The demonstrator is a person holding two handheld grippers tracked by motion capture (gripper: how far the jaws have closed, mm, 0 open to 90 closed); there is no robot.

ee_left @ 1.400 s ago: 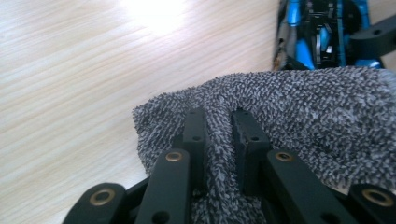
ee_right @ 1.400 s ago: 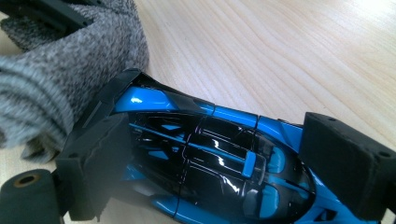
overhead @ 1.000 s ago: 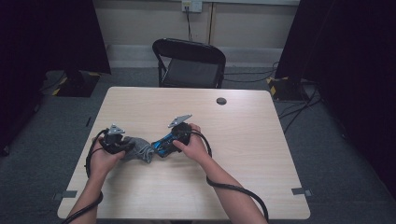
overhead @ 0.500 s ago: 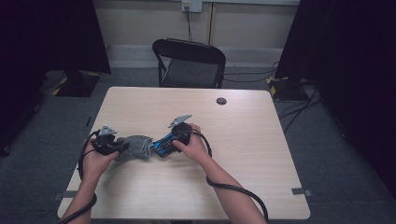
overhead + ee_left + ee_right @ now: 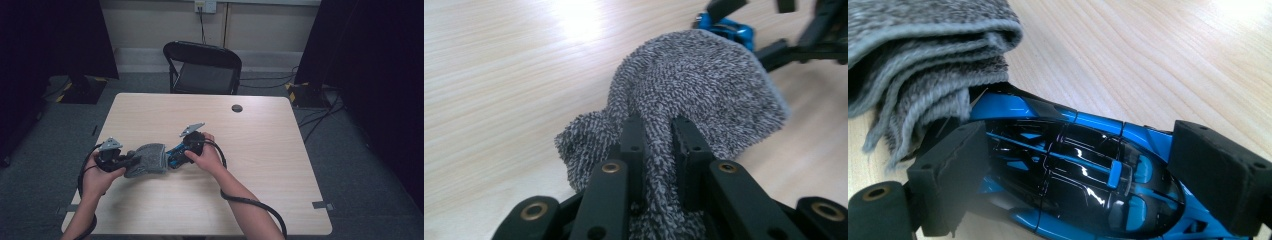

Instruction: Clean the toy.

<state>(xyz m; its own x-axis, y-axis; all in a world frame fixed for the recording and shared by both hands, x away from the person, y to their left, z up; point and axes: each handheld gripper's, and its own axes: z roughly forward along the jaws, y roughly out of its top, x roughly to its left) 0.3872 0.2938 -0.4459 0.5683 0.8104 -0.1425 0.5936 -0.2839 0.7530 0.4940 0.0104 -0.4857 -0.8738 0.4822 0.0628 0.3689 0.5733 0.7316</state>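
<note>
Grey terry cloth and blue toy car bear no legible writing.

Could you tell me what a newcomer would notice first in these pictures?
Most striking is the glossy blue and black toy car, clamped between the right gripper's jaws just above the table. Next comes the grey cloth, pinched in the left gripper and draped against one end of the car, near the table's front left. Behind the table stands a black chair.
</note>
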